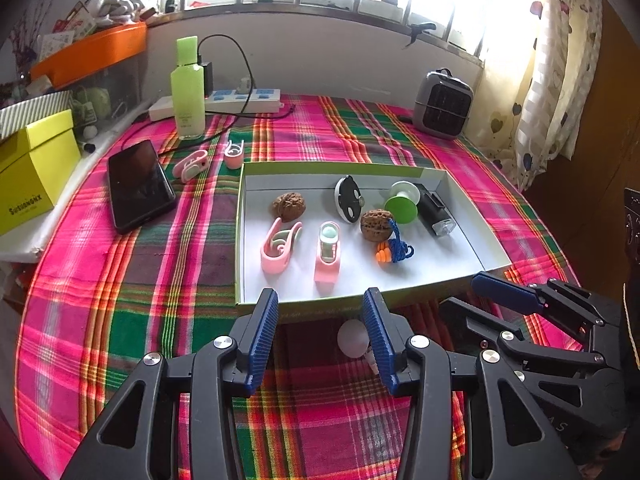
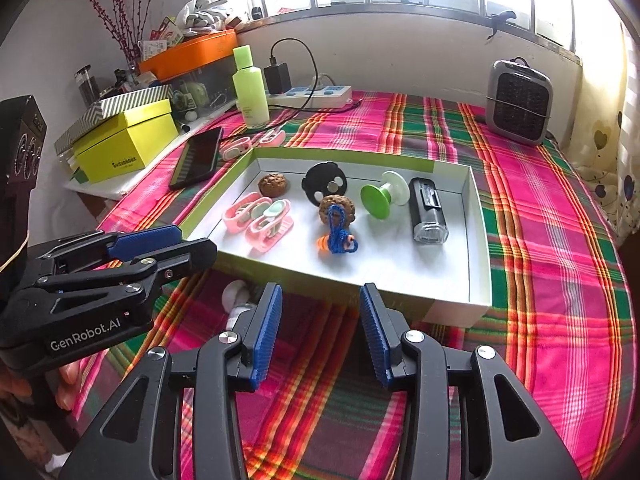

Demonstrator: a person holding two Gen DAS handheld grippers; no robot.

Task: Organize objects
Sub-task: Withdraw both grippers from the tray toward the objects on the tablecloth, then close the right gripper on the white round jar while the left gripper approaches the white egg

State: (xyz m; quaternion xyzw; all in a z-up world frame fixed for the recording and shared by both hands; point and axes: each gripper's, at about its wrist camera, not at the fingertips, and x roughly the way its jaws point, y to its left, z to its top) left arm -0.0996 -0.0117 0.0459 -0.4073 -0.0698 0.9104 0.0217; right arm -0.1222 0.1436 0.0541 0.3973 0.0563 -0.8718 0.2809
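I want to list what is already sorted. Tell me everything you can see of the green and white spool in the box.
The spool looks like smooth plastic: a bright green disc at one end, a white disc at the other, joined by a short green-and-white stem. It lies on its side on the white floor of the shallow box, near the back wall, close beside the black and clear case. No gripper touches it.

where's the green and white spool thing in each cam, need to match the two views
Left wrist view: the green and white plastic spool lies toward the far right of the shallow white cardboard tray, just left of the black rectangular lamp.
Right wrist view: the spool lies mid-tray toward the far wall, again just left of the black lamp.
Shared landmark: the grey grilled desk heater stands beyond the tray's far right corner in both.
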